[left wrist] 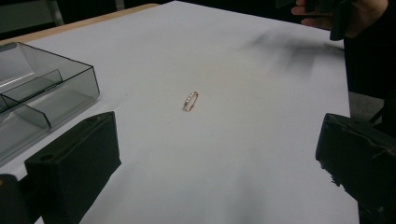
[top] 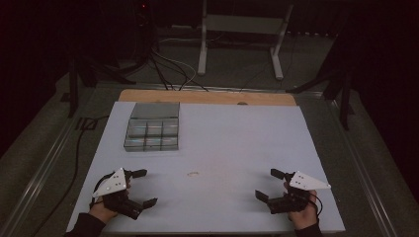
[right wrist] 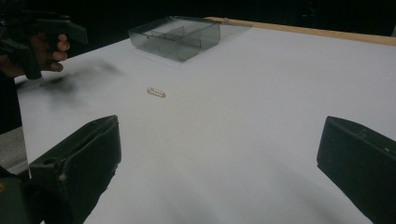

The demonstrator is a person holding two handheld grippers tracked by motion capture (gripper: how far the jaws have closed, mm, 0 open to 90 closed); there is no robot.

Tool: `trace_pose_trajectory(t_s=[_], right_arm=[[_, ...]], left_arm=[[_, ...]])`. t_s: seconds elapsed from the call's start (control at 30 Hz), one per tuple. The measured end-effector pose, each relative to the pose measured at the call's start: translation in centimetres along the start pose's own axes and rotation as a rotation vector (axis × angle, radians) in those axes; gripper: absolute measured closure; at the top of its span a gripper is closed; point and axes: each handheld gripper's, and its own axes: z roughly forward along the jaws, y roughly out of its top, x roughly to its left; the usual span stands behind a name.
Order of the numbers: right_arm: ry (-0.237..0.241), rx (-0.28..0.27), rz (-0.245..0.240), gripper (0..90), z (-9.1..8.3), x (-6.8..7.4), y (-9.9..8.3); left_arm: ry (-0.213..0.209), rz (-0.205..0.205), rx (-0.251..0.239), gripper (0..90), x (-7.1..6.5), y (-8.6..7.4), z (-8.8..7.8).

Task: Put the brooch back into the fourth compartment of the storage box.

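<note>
A small gold-coloured ring (left wrist: 190,101) set with a row of pale stones lies flat on the white counter (top: 237,133), between the two grippers and a little nearer the left one. It sits well apart from the clear compartment box (top: 152,127), which stands toward the far left part of the counter.

The left gripper (top: 142,187) rests at the near left with its jaws spread wide and empty, and in its own view the ring sits ahead between the two black jaws. The right gripper (top: 270,183) rests at the near right, jaws likewise wide apart and holding nothing; its view shows the ring off to the left of centre, with the box beyond it.

The step in hand looks like picking up the ring, probably to carry it to one of the box's compartments. Because the ring is thin and lies flat, the likely best approach is to tilt the jaws steeply downward, bring the tips to the counter on either side of the band, and close slowly so it does not skid or flip away. The left gripper seems better placed for this.

No brand, label or writing can be read on the ring, the box, the grippers or the counter.
</note>
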Motion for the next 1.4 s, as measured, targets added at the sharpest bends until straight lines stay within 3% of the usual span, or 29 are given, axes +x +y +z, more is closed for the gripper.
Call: trace_pose_trajectory(t_s=[0.5,0.7,0.97,1.4], right_arm=[[-0.002,0.001,-0.013,0.0,0.1,0.1,0.2],[-0.005,-0.009,-0.007,0.0,0.0,0.2,0.3],[0.001,-0.009,-0.005,0.0,0.1,0.4,0.3],[-0.002,-0.012,-0.005,0.0,0.0,0.3,0.3]], left_arm=[[-0.038,0.012,0.065,1.3,-0.3,0.0,0.7],[-0.060,0.004,0.064,1.3,-0.4,0.7,1.0],[-0.076,0.004,0.056,1.3,0.3,2.0,1.2],[-0.066,0.010,0.068,1.3,1.7,4.1,1.2]])
